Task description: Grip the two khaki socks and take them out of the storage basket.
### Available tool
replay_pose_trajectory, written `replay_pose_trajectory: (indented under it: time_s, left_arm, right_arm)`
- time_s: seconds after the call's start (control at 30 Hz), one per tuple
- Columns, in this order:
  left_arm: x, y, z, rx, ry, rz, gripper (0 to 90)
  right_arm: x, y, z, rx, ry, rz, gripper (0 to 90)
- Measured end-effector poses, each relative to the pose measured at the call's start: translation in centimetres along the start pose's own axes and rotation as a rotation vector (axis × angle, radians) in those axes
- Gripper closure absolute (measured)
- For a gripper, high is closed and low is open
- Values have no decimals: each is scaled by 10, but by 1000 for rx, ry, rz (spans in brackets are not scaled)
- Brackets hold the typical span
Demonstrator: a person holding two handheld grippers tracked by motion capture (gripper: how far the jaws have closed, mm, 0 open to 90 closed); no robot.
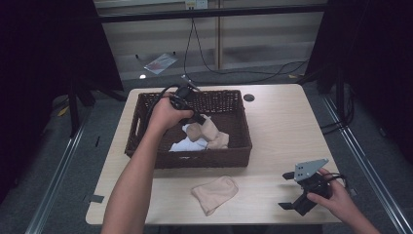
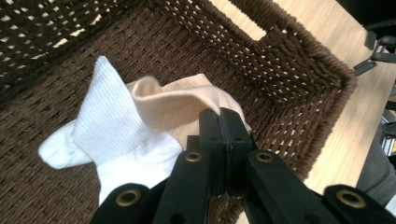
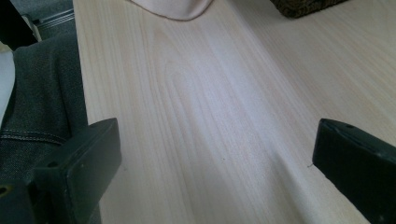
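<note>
The high view looks forward and down on the whole surface (image 1: 272, 126) from the person's side. The left gripper view sits close inside the basket (image 2: 299, 60), looking down along its tongs. The right gripper view skims low over bare wood. All three share the basket; the high and right views also share the loose sock (image 1: 215, 193).

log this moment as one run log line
left gripper: shut on beige sock over brown wicker basket | white sock: in basket | right gripper: open, on table | second beige sock: on table

White sock (image 2: 112, 135) in basket, beige sock (image 1: 215, 193) on table w/ grommet (image 1: 249, 97).
</note>
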State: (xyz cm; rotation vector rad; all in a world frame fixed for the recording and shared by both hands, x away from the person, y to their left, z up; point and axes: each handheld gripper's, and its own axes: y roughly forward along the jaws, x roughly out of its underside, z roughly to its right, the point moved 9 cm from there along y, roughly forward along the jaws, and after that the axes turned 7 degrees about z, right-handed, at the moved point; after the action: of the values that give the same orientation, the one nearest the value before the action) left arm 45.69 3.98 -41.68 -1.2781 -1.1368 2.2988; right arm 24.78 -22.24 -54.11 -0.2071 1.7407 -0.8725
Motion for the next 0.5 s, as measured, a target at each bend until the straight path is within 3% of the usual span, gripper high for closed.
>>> replay_pose_trajectory:
  time_s: [0.13, 0.17, 0.5]
  left_arm:
    - [-4, -9, 6, 1, -24, 22, 892]
    - [-4, -12, 6, 2, -2, 8, 892]
    - [-15, -38, 20, 3, -6, 28, 892]
  right_arm:
    - [0, 0, 0, -1, -1, 0, 10]
    - [0, 0, 0, 0, 0, 0, 10]
    - [-1, 0, 0, 0, -1, 3, 10]
